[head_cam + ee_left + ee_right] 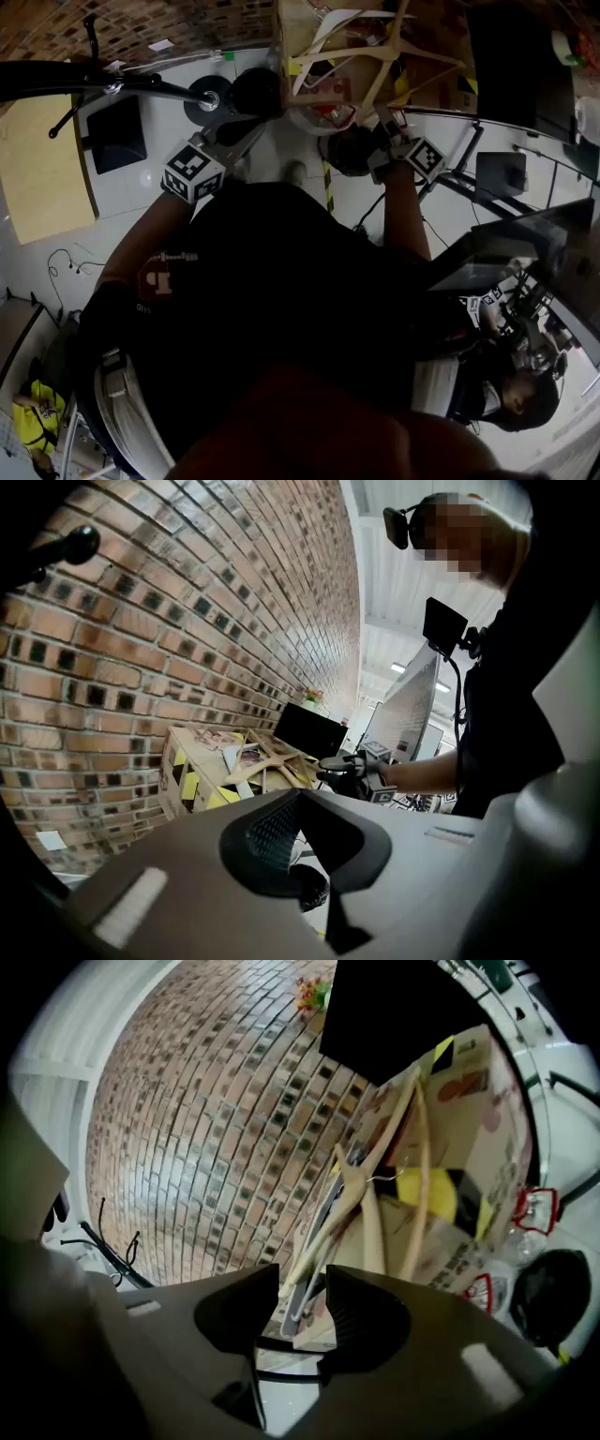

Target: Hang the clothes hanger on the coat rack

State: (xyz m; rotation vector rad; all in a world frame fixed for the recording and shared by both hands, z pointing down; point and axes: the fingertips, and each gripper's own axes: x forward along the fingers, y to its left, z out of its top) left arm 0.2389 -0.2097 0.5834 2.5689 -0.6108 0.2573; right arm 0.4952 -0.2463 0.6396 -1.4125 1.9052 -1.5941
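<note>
The right gripper (302,1294) has its fingers (361,1312) standing apart, pressing on nothing. The lower end of a wooden clothes hanger (323,1232) and of a white hanger (311,1271) beside it reach into the gap between them, with room on either side. Both hangers lean on a cardboard box (469,1138) just beyond the fingertips, against the brick wall (206,1129).

The left gripper (300,829) is also parted, with only the floor and a dark round shape showing past its ribbed finger (267,832). The black coat rack (56,79) stands off to the left of those fingers, well apart from the hangers.
</note>
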